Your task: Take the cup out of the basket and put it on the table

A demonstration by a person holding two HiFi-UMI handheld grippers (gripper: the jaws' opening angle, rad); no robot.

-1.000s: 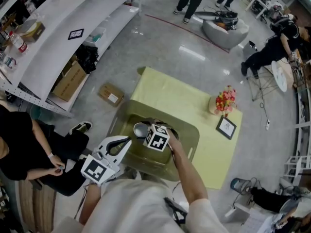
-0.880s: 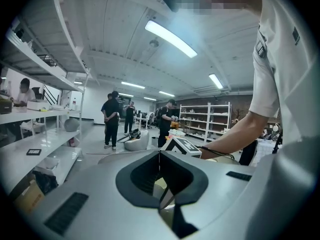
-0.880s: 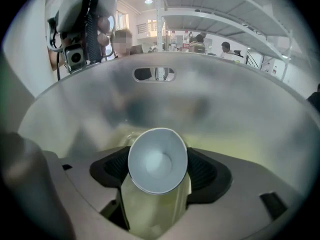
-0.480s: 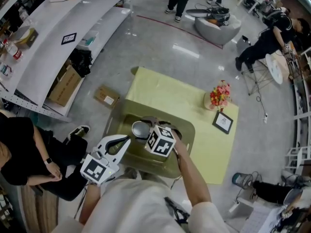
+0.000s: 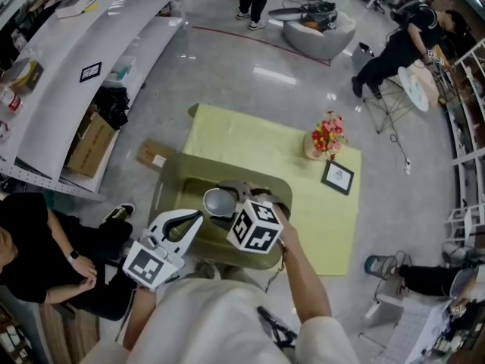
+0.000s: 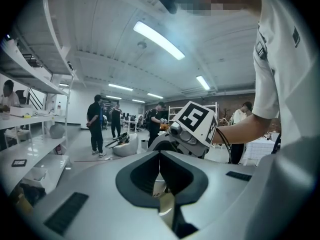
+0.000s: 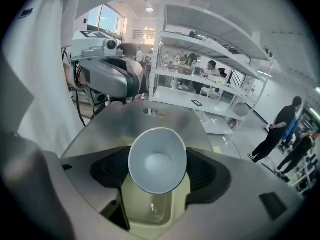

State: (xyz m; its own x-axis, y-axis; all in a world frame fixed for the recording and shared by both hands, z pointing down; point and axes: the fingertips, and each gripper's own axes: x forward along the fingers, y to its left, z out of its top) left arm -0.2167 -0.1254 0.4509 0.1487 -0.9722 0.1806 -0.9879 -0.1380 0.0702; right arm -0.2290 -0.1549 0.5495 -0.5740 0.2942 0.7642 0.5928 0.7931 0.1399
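Note:
In the head view an olive-green basket point(image 5: 173, 179) stands on the near end of a yellow-green table point(image 5: 250, 144). My right gripper point(image 5: 225, 201) hangs over the basket, shut on a white cup point(image 5: 219, 202) and lifted clear of the basket's floor. In the right gripper view the cup point(image 7: 157, 160) sits mouth-up between the black pads point(image 7: 107, 171), with the basket point(image 7: 150, 211) below. My left gripper point(image 5: 198, 218) stays at the basket's near left edge. Its jaws are shut with nothing between them. The left gripper view looks past its own jaws at the right gripper's marker cube point(image 6: 197, 123).
A vase of flowers point(image 5: 326, 134) and a small picture frame point(image 5: 338, 177) stand at the table's right side. A cardboard box point(image 5: 154, 155) lies on the floor to the left, beside long white shelves point(image 5: 68, 89). A person point(image 5: 38, 252) sits close by on the left; others stand further off.
My right gripper has risen with the cup, up out of the basket. The left gripper has shifted only slightly.

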